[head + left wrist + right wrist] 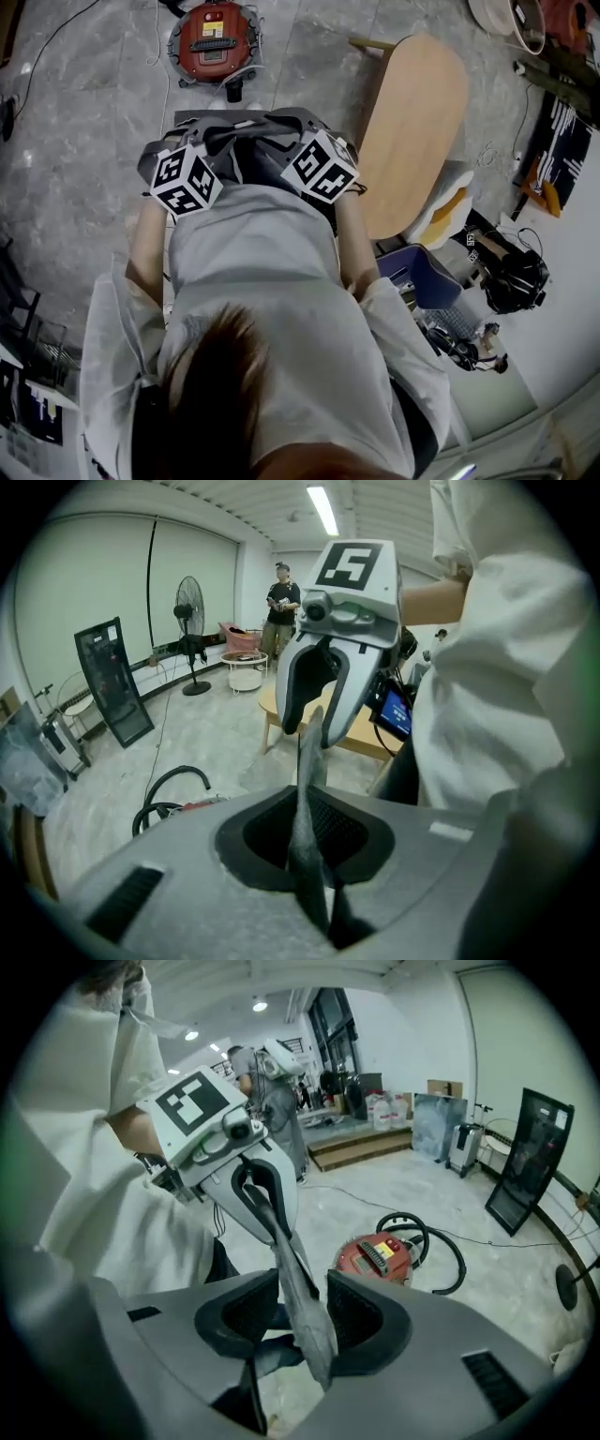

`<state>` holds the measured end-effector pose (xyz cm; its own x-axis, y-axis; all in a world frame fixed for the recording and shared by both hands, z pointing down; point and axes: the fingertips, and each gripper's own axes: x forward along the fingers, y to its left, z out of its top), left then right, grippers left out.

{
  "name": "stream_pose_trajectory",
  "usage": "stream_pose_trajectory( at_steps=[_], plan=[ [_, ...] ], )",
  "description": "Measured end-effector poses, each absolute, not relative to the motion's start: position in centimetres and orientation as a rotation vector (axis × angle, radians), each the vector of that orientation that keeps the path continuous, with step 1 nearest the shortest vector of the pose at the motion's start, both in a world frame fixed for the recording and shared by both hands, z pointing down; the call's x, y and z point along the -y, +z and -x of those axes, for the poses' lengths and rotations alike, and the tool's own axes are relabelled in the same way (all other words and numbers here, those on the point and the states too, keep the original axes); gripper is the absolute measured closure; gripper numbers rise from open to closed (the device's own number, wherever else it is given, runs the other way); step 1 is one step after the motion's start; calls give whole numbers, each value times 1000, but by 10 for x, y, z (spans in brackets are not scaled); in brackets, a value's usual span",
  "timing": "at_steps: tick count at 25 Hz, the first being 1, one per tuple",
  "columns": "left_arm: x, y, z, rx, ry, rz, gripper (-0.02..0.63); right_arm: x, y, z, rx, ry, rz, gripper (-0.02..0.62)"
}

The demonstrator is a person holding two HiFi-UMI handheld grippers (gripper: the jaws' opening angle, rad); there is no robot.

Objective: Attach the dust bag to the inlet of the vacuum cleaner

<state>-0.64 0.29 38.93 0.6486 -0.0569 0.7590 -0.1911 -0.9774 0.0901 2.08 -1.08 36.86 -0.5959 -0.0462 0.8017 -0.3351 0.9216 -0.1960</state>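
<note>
Dark hair and a white shirt fill the lower half of the head view, and both tools are held out in front of the chest. The left hand-held gripper is clenched on a narrow edge of the grey dust bag. The right hand-held gripper is released: its dark pads stand apart and the same strip of fabric runs loosely through the gap. The bag hangs stretched between the two tools, off the floor.

The red vacuum cleaner sits on the grey stone floor ahead of the person, well apart from the bag. Its black hose is curled beside it, and a thin cable trails past its left side. A bare wooden table stands just to the person's right. Near that table lie a blue box and a tangle of black gear.

Further off, the left gripper view shows a standing fan, a black panel leaning by the wall, a round white side table and a second person standing.

Each tool's marker cube carries bold black-and-white squares. A yellow label sits on top of the vacuum cleaner, but its print is too small to read. A lit blue screen shows beside the table, also unreadable.
</note>
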Motion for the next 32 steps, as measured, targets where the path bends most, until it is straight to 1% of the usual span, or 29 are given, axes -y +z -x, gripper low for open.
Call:
stream_pose_trajectory(
  at_steps=[2,7,11,20,26,29,32],
  plan=[
    [-10,404,2,194,1226,-2693,566,2,394,-19,2119,411,-176,432],
    [-10,452,-17,224,1220,-2643,566,-1,461,-31,2005,426,-19,469],
    [-6,497,-17,231,1221,-2600,566,2,505,-38,1937,373,47,484],
    [-9,584,-12,184,1219,-2559,566,-2,595,-40,1907,333,74,546],
    [-13,640,-13,218,1331,-2505,558,-8,645,-45,1931,294,-2,557],
    [-11,670,-11,263,1439,-2451,555,-7,670,-47,1903,255,-28,556],
    [-9,694,-10,328,1462,-2426,555,-2,694,-46,1883,254,-23,548]
  ],
)
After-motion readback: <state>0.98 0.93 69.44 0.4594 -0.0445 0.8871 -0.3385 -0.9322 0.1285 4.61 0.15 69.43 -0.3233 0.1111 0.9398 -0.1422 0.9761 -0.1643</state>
